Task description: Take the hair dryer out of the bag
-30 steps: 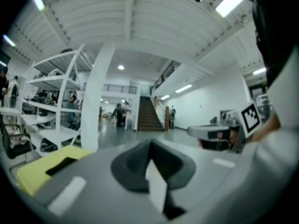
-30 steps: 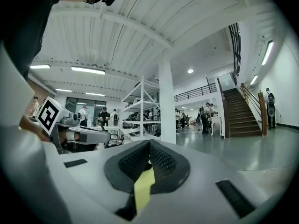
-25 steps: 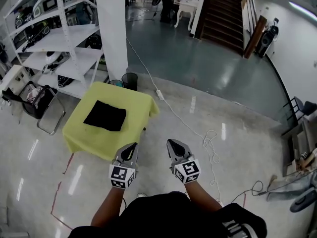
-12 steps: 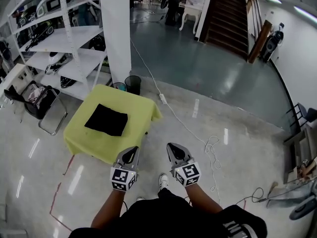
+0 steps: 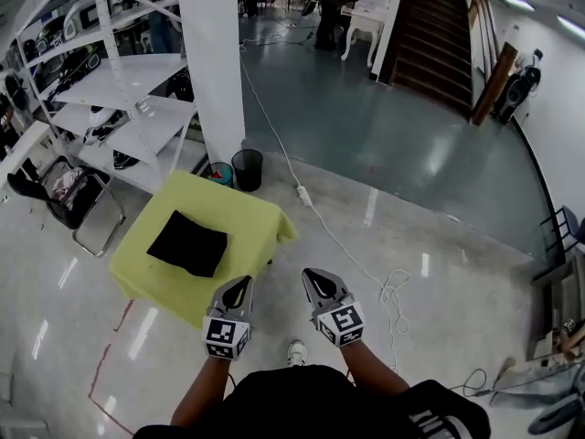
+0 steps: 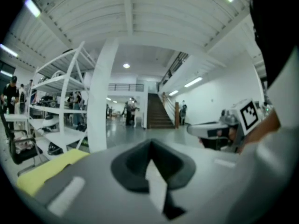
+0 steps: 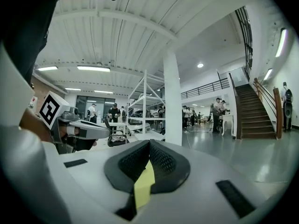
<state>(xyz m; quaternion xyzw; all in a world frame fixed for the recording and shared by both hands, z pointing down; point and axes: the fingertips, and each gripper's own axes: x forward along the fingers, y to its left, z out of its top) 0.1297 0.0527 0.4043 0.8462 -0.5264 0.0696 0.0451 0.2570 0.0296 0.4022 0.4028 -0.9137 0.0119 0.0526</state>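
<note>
We're standing on the floor just off the counter's (image 5: pixel 249 219) near edge, holding both grippers out ahead of us, side by side and apart.

Left gripper (image 5: pixel 241 287): jaws are pressing together, nothing between them. Right gripper (image 5: pixel 313 280): same, jaws are pressing together and empty. Neither is touching the counter or anything on it.

A yellow cloth (image 5: pixel 164 277) is covering the counter. The black bag (image 5: pixel 187 243) is lying flat around its middle, slightly toward the left edge, well apart from both grippers. The hair dryer isn't showing in any view, so we can't tell whether it's inside the bag.

Around it, a white pillar (image 5: pixel 216 62) is standing beyond the far edge, with a dark bin (image 5: pixel 247 169) sitting at the far corner. A folding chair (image 5: pixel 66 199) is standing off the left edge, and a white cable (image 5: pixel 340 238) is running across the floor to the right.
</note>
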